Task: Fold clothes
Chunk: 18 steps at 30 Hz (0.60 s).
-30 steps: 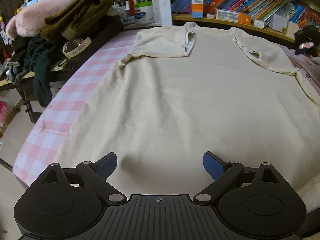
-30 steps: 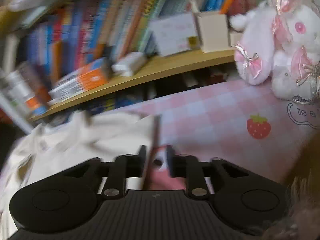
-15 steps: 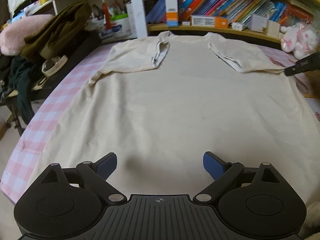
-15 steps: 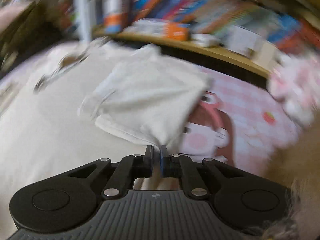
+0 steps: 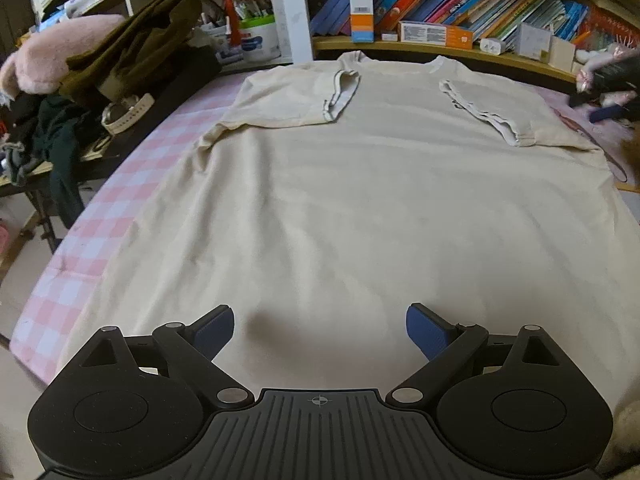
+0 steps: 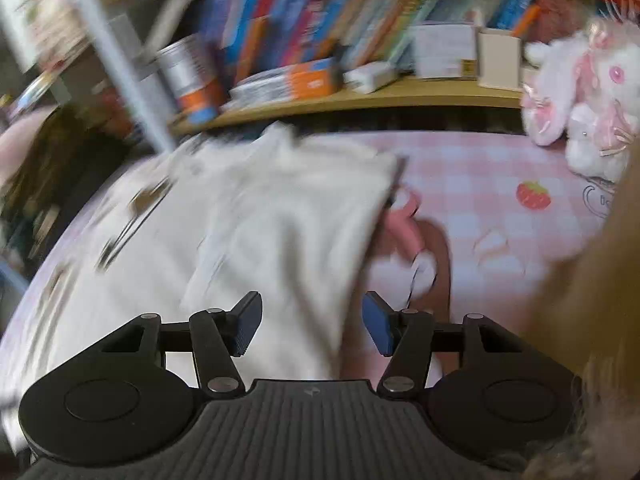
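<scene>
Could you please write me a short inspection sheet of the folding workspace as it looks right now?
Surface: pink checked cover, with a strawberry print on its right part.
Job's things: cream T-shirt spread flat, collar toward the shelf; left sleeve and right sleeve both folded in over the body.
Clutter: pile of dark clothes beside the cover at the left; white plush toy at the right.
Grippers: left gripper open over the hem, holding nothing; right gripper open near the folded right sleeve, view blurred.
Cables: nothing seen.
Surroundings: bookshelf full of books behind the shirt.
</scene>
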{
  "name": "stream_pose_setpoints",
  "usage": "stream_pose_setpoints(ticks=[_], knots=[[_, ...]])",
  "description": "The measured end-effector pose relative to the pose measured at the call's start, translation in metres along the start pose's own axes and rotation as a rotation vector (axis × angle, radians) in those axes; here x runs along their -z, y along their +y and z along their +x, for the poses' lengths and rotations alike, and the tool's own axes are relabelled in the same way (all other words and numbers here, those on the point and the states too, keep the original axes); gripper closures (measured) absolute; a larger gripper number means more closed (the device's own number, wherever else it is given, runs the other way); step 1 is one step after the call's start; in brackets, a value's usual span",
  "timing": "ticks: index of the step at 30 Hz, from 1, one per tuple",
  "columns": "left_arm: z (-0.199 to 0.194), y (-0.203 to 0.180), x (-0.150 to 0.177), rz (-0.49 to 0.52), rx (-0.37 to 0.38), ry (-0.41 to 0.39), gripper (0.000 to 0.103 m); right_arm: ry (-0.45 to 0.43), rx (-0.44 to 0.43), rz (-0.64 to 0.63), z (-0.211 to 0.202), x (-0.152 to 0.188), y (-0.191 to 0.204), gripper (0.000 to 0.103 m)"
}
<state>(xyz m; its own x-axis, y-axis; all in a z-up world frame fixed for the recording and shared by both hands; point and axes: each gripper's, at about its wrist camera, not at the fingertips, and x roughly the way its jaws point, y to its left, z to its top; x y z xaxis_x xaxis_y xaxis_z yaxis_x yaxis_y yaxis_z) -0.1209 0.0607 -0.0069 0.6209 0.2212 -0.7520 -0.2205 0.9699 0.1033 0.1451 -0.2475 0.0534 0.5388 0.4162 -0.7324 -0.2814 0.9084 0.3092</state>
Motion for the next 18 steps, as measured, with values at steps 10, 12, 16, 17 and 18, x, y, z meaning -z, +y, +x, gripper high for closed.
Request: stream_pose_setpoints(ticks=[10, 12, 16, 17, 18], knots=[[-0.024, 0.014, 0.017, -0.062, -0.120, 0.020, 0.008, 0.054, 0.131, 0.041, 0.090, -0.045, -0.035, 0.100], [-0.027, 0.016, 0.019, -0.074, -0.134, 0.024, 0.008, 0.022, 0.154, 0.042, 0.094, -0.046, -0.039, 0.101], [-0.030, 0.015, 0.019, -0.073, -0.139, 0.026, 0.008, -0.031, 0.191, 0.043, 0.098, -0.046, -0.046, 0.101], [-0.030, 0.014, 0.019, -0.069, -0.137, 0.025, 0.008, -0.035, 0.196, 0.042, 0.098, -0.045, -0.046, 0.100], [-0.031, 0.013, 0.018, -0.064, -0.133, 0.024, 0.008, -0.039, 0.200, 0.042, 0.097, -0.044, -0.047, 0.100]])
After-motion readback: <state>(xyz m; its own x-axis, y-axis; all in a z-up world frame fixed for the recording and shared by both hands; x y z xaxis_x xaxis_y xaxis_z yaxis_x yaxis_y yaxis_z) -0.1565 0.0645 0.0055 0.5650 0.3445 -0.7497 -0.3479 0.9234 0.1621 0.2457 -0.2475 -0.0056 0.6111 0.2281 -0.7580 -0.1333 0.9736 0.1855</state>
